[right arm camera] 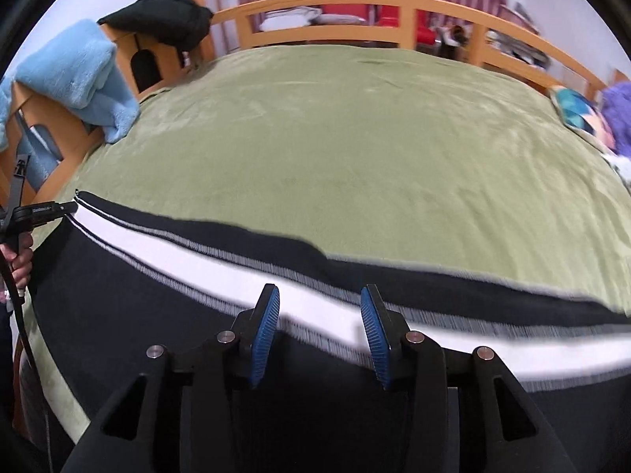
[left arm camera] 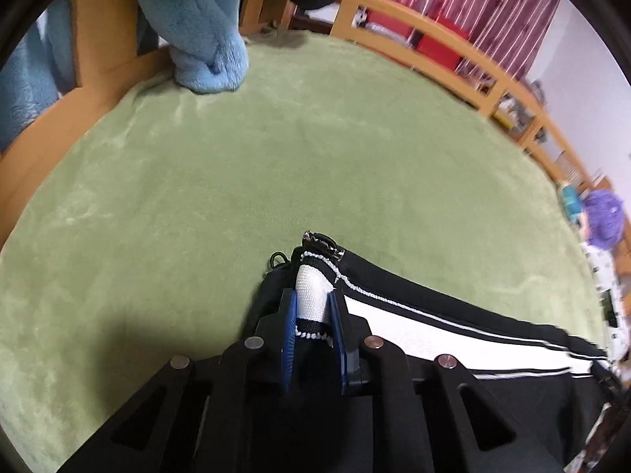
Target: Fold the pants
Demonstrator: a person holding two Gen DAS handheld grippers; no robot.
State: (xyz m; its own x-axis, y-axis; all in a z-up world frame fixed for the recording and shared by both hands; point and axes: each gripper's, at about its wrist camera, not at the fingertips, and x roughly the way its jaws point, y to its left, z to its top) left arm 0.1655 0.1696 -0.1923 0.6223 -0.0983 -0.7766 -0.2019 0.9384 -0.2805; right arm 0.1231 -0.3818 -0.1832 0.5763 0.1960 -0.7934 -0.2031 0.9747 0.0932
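Observation:
Black pants [left arm camera: 453,303] with a wide white side stripe lie on a green bed cover [left arm camera: 276,149]. My left gripper [left arm camera: 311,299] is shut on the pants' end, pinching the white stripe next to a zipper pull [left arm camera: 321,242]. In the right wrist view the pants [right arm camera: 157,287] stretch across the near edge of the bed. My right gripper [right arm camera: 319,295] is open, its blue pads [right arm camera: 266,335] held just above the white stripe, touching nothing. The left gripper also shows in the right wrist view [right arm camera: 67,209], at the pants' left end.
A wooden rail [right arm camera: 355,4] runs around the bed. A light blue fleece [left arm camera: 205,39] hangs over the rail at the left, with a black garment [right arm camera: 165,15] beside it. A patterned pillow [right arm camera: 579,110] and a purple item [right arm camera: 619,102] lie at the right.

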